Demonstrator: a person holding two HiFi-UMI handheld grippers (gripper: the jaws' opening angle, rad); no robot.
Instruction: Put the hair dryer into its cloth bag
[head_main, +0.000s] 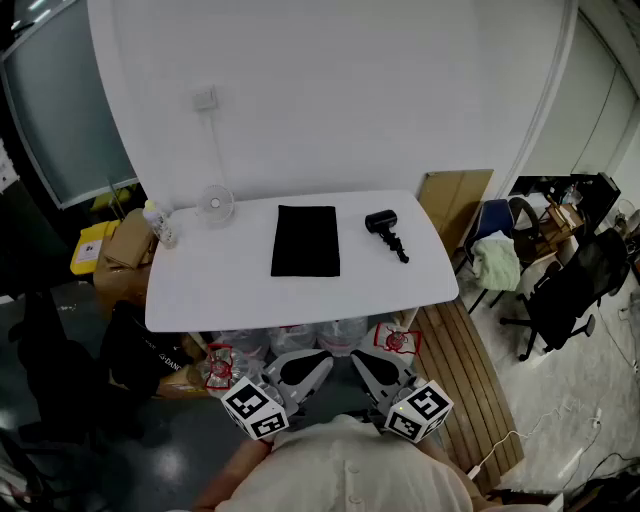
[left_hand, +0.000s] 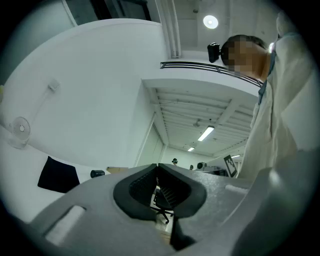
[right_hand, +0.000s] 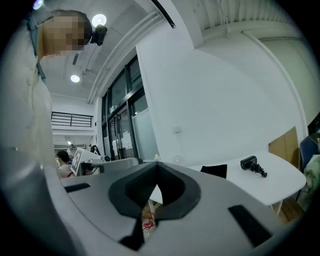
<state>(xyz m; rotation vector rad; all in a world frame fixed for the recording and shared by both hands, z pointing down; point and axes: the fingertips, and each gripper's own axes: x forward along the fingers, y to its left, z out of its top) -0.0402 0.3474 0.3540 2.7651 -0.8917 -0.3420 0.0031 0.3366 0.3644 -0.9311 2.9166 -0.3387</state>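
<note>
Dryer (head_main: 385, 230) stowage has not begun. The worktop (head_main: 220, 275) carries the bag (head_main: 306, 240) flat at its centre. The dryer lies to the bag's right, apart from it, handle toward the near right. Left gripper (head_main: 305, 368) and right gripper (head_main: 375, 372) are held on the near side of the worktop, both clenched and empty.

Procedure, as judged:
1. Release both grippers before approach.
2. Take the dryer with the right gripper, preferably by the handle.
3. Lift the bag mouth with the left gripper. Which edge opens cannot be told.
</note>
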